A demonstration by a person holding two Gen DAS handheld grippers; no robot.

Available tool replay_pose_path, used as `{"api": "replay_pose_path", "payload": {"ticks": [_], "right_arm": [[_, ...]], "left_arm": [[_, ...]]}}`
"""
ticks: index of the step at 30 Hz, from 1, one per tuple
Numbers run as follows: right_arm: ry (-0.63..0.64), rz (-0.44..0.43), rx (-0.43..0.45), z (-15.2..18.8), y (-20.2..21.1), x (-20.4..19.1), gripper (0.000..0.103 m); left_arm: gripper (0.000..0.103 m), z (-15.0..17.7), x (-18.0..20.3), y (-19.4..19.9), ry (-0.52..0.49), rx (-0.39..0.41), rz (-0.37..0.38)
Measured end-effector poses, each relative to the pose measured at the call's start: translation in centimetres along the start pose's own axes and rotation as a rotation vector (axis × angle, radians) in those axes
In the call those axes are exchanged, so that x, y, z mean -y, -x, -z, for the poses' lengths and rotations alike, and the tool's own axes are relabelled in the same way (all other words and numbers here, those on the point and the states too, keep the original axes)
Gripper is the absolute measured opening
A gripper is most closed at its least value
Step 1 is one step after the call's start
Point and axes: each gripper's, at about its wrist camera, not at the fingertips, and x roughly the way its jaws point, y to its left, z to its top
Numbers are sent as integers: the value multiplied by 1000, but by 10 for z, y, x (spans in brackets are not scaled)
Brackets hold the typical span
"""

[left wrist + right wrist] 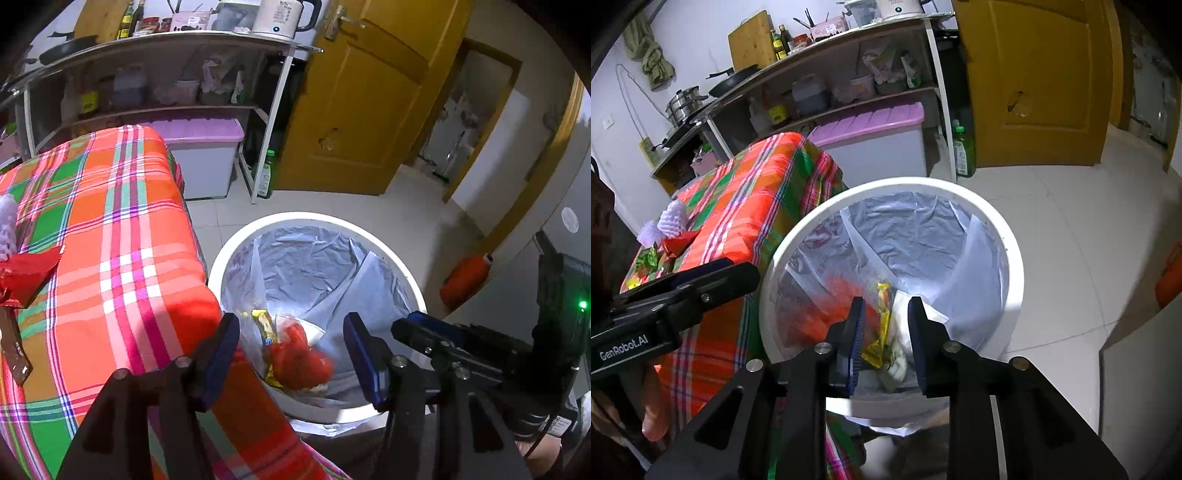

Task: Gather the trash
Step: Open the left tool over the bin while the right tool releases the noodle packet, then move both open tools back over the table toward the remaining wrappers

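A white bin [314, 218] [923, 182] lined with a clear bag stands on the floor against the table's corner. My left gripper [291, 321] hangs open over it. A blurred red wrapper [299, 358] shows below the gap, beside a yellow wrapper [264, 325] in the bag. My right gripper [886, 302] is narrowly open over the same bin. The yellow wrapper [882, 325] and a crumpled white scrap [899, 354] lie loose below its fingers, not pinched. On the plaid-covered table [110, 221] remain a red wrapper [26, 273], a white foam net [674, 219] and a brown strip [14, 350].
Behind the table stand a metal shelf rack [166, 40] and a purple-lidded box [207, 133]. A green bottle [962, 151] stands by the yellow door [369, 92]. An orange object [465, 277] lies on the pale tiled floor right of the bin.
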Motion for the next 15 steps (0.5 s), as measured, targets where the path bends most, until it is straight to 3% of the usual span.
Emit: {"api": "replay_pose_path", "payload": {"ticks": [15], "right_arm": [[67,-97,125,4,54,-38,24]], "left_arm": [[58,22,-17,82,59,149,-47]]}}
